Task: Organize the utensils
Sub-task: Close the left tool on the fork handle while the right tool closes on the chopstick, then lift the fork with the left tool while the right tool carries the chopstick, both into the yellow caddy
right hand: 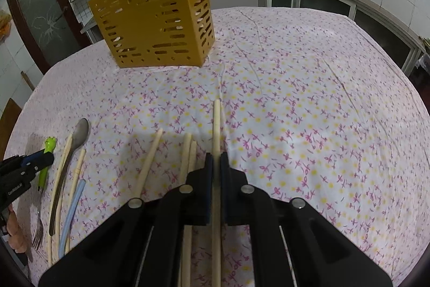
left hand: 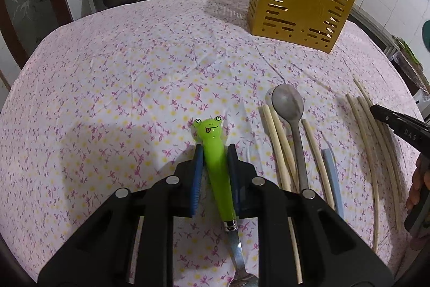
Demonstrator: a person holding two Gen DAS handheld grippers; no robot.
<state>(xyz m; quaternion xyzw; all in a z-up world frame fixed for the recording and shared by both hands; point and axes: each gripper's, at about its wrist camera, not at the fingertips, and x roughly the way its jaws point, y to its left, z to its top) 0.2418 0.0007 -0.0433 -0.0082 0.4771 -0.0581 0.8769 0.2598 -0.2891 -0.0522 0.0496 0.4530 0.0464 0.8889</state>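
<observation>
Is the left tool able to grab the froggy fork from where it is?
Probably yes. The left tool already has its blue pads on either side of the green frog-handled fork, nothing lies between, though a small gap shows at each pad.

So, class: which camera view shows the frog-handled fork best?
The left wrist view: the frog-handled fork lies centred between the left claw fingers, face and handle plain. The right wrist view shows it only small at the left edge, partly hidden by that claw.
</observation>
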